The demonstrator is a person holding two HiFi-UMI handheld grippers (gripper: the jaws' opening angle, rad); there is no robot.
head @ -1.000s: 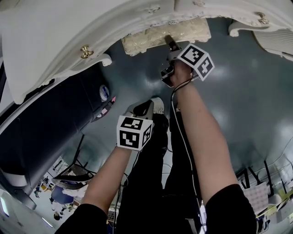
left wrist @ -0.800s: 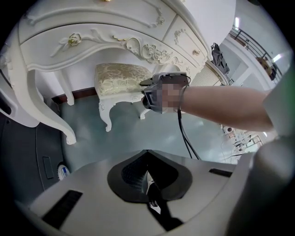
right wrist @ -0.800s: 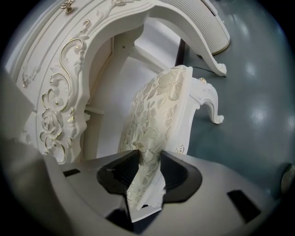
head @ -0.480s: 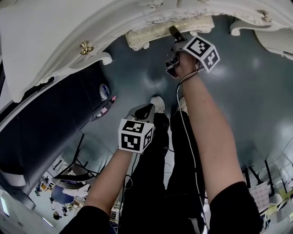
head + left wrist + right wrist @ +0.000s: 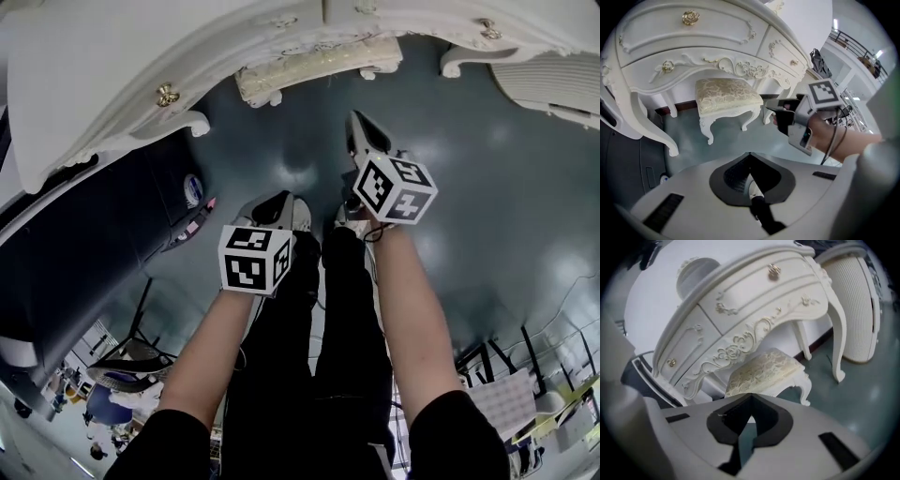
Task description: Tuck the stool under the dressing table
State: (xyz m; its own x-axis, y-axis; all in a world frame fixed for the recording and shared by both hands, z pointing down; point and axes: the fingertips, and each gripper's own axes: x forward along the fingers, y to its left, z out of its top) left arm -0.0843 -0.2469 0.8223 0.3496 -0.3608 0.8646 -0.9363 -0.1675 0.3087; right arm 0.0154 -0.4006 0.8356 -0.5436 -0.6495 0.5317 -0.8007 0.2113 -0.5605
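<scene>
In the head view, the stool [image 5: 314,67] sits at 12 o'clock, tucked under the white dressing table [image 5: 112,84], showing a cream patterned seat edge. In the left gripper view, its brocade cushion tops carved, curved white legs; the left gripper [image 5: 750,154] is clenched, empty. In the right gripper view, the right gripper [image 5: 751,397] has just been closing on nothing.

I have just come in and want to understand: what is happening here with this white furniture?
A person holds a hand-held gripper in each hand. The stool stands under the dressing table. The right hand-held gripper is clear of it; its jaws have just closed on nothing. The left hand-held gripper is shut and empty too.
</scene>
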